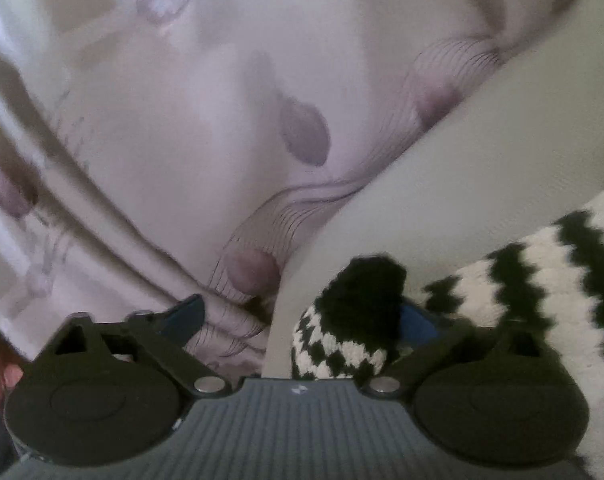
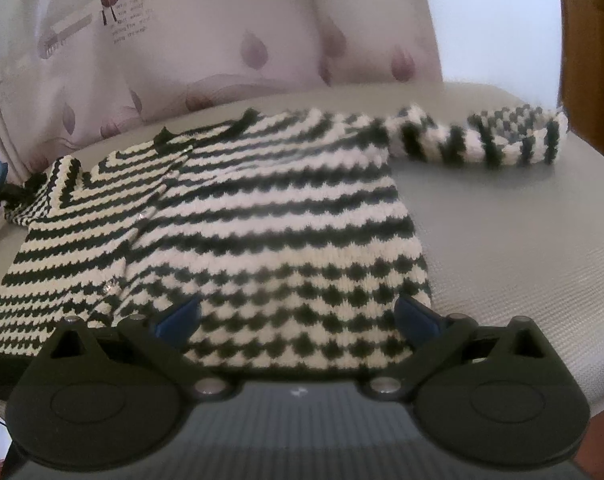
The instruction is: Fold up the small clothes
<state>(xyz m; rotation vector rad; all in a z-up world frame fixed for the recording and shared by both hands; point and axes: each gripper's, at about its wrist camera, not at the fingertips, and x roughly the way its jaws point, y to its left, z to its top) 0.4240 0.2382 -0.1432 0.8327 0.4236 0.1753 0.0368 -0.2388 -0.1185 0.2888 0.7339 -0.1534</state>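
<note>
A small black-and-white striped knit sweater (image 2: pixel 262 216) lies flat on a grey table (image 2: pixel 502 240). Its right sleeve (image 2: pixel 478 140) stretches out to the right; its left sleeve is folded over the body, its cuff (image 2: pixel 26 200) at the table's left edge. My right gripper (image 2: pixel 298 312) is open, hovering over the sweater's hem. In the left wrist view my left gripper (image 1: pixel 302 316) is open, with the black-tipped cuff (image 1: pixel 354 320) lying between its fingers, against the right finger; more of the sweater (image 1: pixel 542 280) lies to the right.
A pale curtain with purple leaf prints (image 2: pixel 222 40) hangs just behind the table and fills most of the left wrist view (image 1: pixel 182 120). A brown wooden door or cabinet (image 2: pixel 590 40) stands at the far right. The table's edge (image 1: pixel 382 184) runs diagonally.
</note>
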